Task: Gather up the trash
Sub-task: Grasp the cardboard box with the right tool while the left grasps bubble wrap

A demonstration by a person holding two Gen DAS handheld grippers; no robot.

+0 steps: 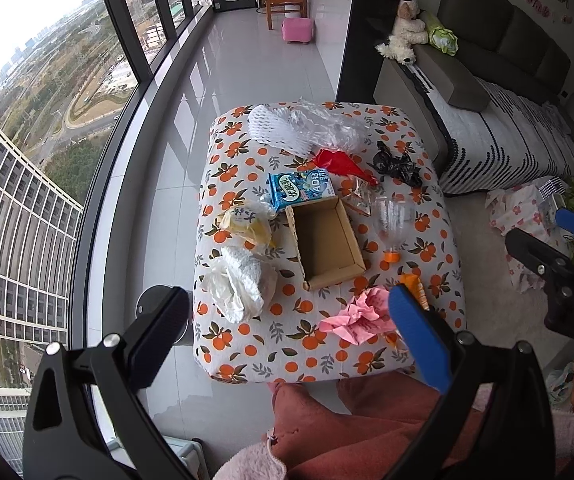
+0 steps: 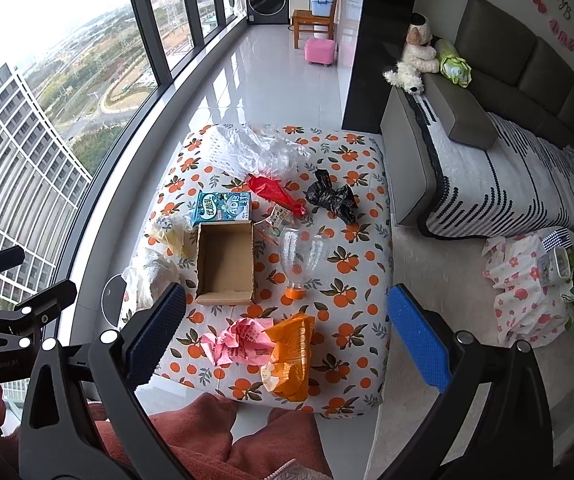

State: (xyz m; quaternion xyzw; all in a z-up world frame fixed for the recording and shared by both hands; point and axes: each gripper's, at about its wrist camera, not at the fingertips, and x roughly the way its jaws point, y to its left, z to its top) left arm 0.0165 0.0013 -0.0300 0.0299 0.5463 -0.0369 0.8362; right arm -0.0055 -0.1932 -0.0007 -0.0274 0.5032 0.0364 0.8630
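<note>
Both tools hover above the near edge of the desk (image 2: 371,184), jaws wide, gripping nothing. Crumpled pink paper (image 2: 235,342) lies lower centre in the right wrist view, between the right tool (image 2: 285,320) fingers — nearer than the left tool (image 1: 287,320). Open cardboard box (image 2: 225,262) sits mid-desk, empty — trash scattered around it.
</note>
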